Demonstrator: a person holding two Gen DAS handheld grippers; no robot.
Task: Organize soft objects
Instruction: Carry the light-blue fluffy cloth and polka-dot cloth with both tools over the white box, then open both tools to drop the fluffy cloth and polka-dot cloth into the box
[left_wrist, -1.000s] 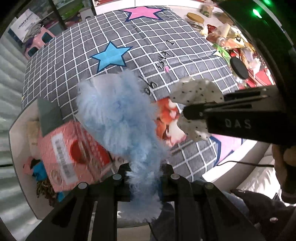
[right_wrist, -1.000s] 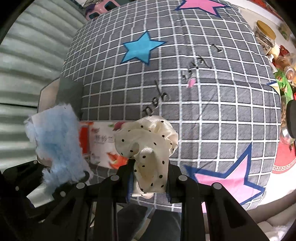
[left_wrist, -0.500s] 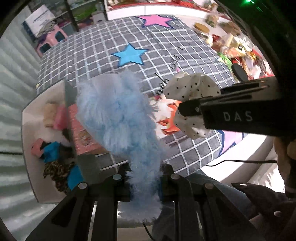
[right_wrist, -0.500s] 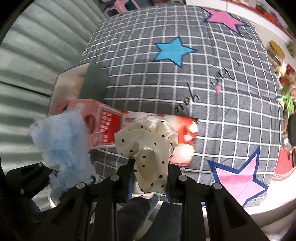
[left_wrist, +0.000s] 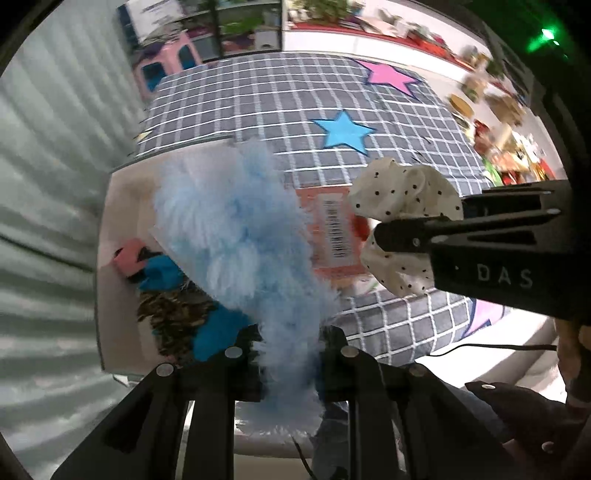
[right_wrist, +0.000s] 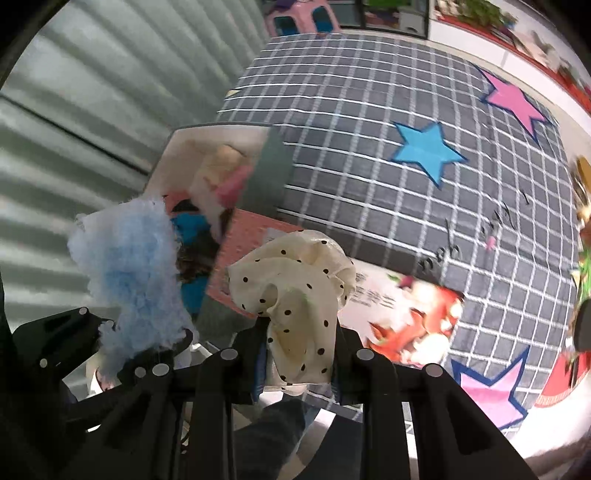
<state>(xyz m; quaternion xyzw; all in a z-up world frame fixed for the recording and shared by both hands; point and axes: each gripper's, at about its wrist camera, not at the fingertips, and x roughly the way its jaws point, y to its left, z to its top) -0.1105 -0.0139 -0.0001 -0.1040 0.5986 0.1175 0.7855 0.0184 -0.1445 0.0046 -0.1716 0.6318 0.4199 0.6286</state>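
My left gripper (left_wrist: 291, 341) is shut on a fluffy light-blue scrunchie (left_wrist: 240, 240), which stands up between its fingers. Beside it on the right, my right gripper (left_wrist: 388, 227) is shut on a cream scrunchie with black dots (left_wrist: 402, 218). In the right wrist view the cream scrunchie (right_wrist: 295, 288) fills the right gripper (right_wrist: 299, 334), and the left gripper (right_wrist: 155, 349) with the blue scrunchie (right_wrist: 129, 266) is at the lower left. Both hang above a white bin (left_wrist: 110, 314) (right_wrist: 177, 155) holding several soft items in pink, blue and leopard print.
A pink carton (left_wrist: 332, 236) (right_wrist: 247, 254) leans at the bin's right edge. A tissue pack with red print (right_wrist: 413, 317) lies on the grey checked cloth with stars (right_wrist: 406, 92). Cluttered jars and packets line the far right edge (left_wrist: 498, 122). A corrugated wall (right_wrist: 92, 92) runs along the left.
Both grippers have moved left with their scrunchies and rolled, from over the checked cloth to over the white bin. The bin's contents now show more fully. Both grips are unchanged.
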